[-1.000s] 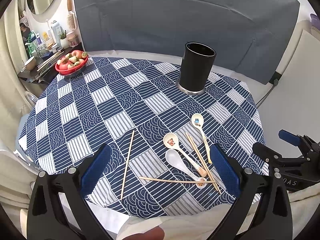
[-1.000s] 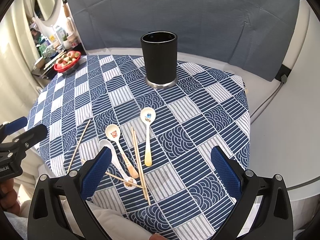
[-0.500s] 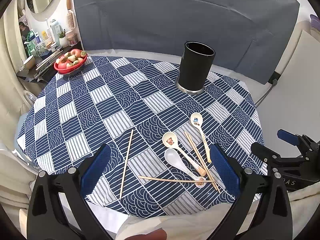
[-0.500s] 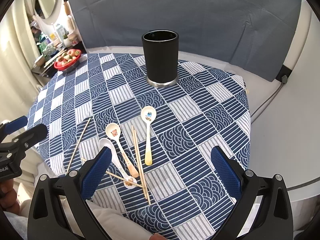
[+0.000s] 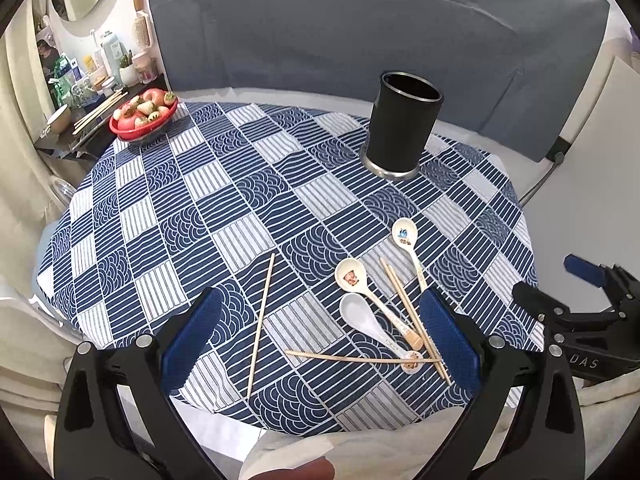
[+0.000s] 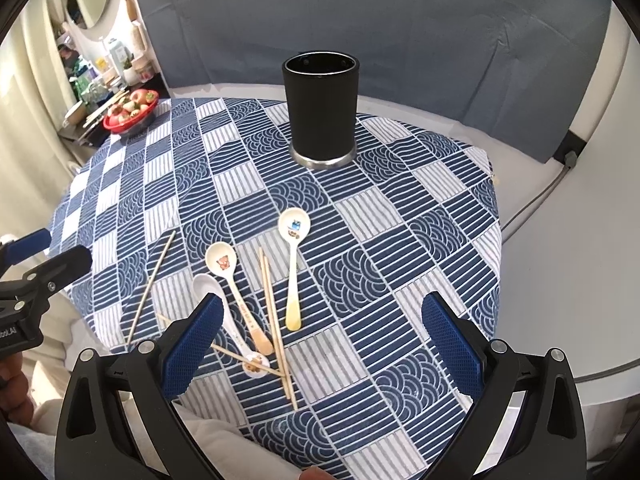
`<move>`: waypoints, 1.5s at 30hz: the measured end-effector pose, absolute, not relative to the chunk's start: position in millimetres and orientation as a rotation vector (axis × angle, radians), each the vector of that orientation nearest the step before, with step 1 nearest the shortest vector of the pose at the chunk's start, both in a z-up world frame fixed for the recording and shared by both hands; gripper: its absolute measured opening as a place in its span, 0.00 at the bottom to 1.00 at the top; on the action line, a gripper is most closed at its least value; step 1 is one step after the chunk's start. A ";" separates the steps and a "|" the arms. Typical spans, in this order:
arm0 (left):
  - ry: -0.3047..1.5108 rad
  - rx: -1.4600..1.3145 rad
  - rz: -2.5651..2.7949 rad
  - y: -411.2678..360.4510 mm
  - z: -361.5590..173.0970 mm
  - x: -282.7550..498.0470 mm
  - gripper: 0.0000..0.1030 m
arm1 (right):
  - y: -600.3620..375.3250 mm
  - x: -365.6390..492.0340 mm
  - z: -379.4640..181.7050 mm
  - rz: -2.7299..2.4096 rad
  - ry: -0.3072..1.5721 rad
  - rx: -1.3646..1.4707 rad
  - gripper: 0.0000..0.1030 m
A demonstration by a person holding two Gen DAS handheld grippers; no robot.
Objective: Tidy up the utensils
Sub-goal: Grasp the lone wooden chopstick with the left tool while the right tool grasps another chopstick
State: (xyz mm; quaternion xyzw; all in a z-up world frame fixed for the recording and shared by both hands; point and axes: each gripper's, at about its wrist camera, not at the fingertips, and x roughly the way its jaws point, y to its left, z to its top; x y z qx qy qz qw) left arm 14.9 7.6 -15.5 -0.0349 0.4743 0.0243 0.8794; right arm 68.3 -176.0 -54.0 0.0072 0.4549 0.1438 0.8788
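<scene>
Both tongs, left and right, have edged closer, still apart and empty; spoons and holder untouched.

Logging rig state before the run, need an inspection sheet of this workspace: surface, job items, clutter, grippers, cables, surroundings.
Surface: round table under a blue-and-white patterned tablecloth, flat.
Job's things: tall black cylindrical utensil holder upright at the far side; three white ceramic spoons and loose wooden chopsticks lie scattered near the front edge, some crossing.
Clutter: red bowl of fruit at the far left edge.
Grippers: left gripper and right gripper both open, holding nothing, above the front edge.
Cables: grey cable running to a wall socket on the right.
Surroundings: grey fabric backdrop; crowded shelf at left.
</scene>
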 end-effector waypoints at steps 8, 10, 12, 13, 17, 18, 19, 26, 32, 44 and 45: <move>1.048 -0.090 0.067 20.3 -28.6 27.0 0.94 | -166.8 81.0 -57.0 0.301 0.961 -0.037 0.92; 1.058 -0.100 0.064 23.4 -31.2 28.9 0.94 | -162.8 87.0 -60.5 0.297 0.971 -0.052 0.92; 1.076 -0.110 0.057 27.7 -34.7 32.1 0.94 | -158.9 92.2 -65.0 0.293 0.982 -0.063 0.92; 1.084 -0.115 0.054 29.6 -36.7 33.8 0.94 | -156.3 95.6 -68.5 0.293 0.991 -0.067 0.92; 1.136 -0.129 0.049 38.0 -51.2 41.8 0.94 | -146.6 107.9 -84.1 0.280 1.031 -0.084 0.92; 1.145 -0.125 0.051 39.4 -54.7 44.1 0.94 | -143.0 113.1 -90.1 0.275 1.049 -0.091 0.92; 1.154 -0.122 0.052 40.9 -58.1 46.1 0.94 | -140.3 117.3 -94.4 0.272 1.064 -0.094 0.92; 1.236 -0.127 0.066 56.2 -89.0 61.7 0.94 | -127.2 135.5 -115.4 0.265 1.125 -0.138 0.92; 1.297 -0.131 0.075 65.7 -110.7 70.7 0.94 | -115.3 146.0 -128.4 0.283 1.170 -0.172 0.92; 1.376 -0.138 0.111 83.9 -149.3 69.4 0.94 | -90.3 156.8 -152.4 0.394 1.258 -0.193 0.92; 1.379 -0.140 0.116 85.3 -151.9 69.1 0.94 | -87.8 157.9 -153.6 0.409 1.264 -0.186 0.92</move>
